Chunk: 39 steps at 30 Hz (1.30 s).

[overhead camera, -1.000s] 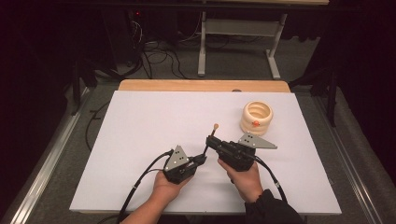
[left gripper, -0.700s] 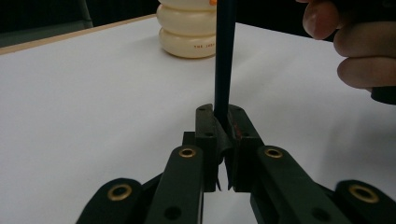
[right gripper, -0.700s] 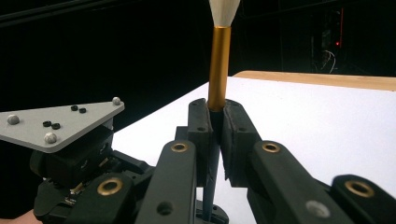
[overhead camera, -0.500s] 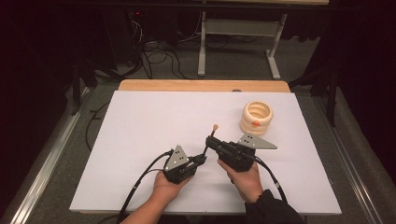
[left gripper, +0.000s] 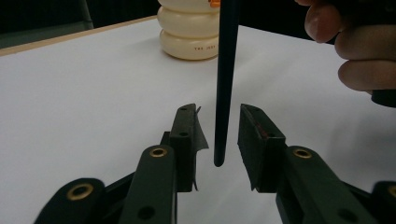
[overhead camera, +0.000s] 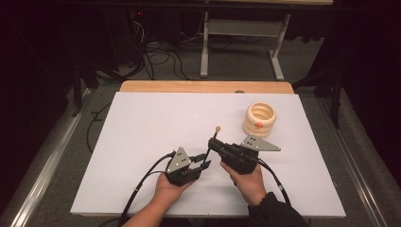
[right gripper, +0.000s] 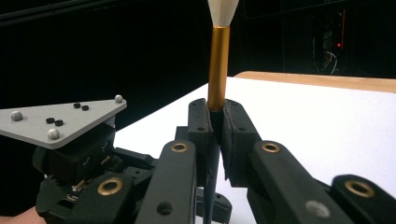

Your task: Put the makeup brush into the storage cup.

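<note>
A brush stands upright with a dark tapered handle, a gold ferrule and pale bristles. My right gripper is shut on the handle just below the ferrule and holds it above the white table. The handle's lower tip hangs between the pads of my left gripper. Those jaws have just been opening, and a gap shows on each side of the handle. In the high view the left gripper sits just left of the right gripper, near the table's front middle.
A cream ringed holder with an orange bit inside stands on the table at the back right, also seen behind the handle as a cream stack. The person's fingers are close on the right. Cables trail off the front edge.
Both hands have kept still. The left gripper's jaws look slightly wider apart than in the earlier frames; the brush stays upright in the right gripper.
</note>
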### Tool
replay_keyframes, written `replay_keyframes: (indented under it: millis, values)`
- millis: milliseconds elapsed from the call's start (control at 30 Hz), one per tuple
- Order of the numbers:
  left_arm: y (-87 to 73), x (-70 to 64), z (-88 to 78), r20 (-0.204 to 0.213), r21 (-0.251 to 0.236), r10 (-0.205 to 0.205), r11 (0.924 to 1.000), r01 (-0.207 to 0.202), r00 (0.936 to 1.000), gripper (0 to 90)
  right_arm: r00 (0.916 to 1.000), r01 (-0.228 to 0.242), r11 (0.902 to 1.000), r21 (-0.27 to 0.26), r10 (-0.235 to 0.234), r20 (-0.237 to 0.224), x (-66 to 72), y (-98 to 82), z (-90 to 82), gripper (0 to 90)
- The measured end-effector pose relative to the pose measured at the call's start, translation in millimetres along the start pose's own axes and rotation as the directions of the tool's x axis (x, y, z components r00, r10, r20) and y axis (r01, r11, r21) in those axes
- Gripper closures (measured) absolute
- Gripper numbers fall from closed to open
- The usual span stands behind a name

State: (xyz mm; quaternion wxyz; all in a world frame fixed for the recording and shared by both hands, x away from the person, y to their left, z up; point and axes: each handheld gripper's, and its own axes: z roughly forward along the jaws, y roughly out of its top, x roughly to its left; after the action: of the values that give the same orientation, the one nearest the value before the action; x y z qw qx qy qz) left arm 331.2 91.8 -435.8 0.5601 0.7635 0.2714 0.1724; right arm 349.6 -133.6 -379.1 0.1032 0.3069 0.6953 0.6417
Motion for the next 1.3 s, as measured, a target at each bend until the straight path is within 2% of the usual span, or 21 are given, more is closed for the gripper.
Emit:
replay_keyframes:
  millis: [200,667,900,1300]
  values:
    - [0.2,0.4,0.3,-0.011,0.005,-0.004,1.0000,0.004,0.9999,58.2,1.0000,0.003,1.0000,0.002,-0.003,-0.005,0.2,-0.3,0.0,85.6]
    - [0.9,1.1,-0.8,-0.045,0.013,-0.005,0.9999,0.006,0.9990,46.1,0.9998,0.021,0.9998,-0.002,-0.021,-0.001,-1.0,0.2,-2.3,85.6]
    - [1.5,4.3,-2.6,-0.059,0.018,-0.026,0.9995,0.027,0.9979,38.5,0.9995,0.027,0.9996,-0.005,-0.027,0.020,-3.2,1.6,-5.3,85.5]
    - [-0.1,17.8,-11.8,-0.120,0.001,-0.062,0.9980,0.062,0.9908,26.4,0.9976,0.048,0.9987,-0.019,-0.047,0.050,-9.1,5.6,-13.8,85.5]
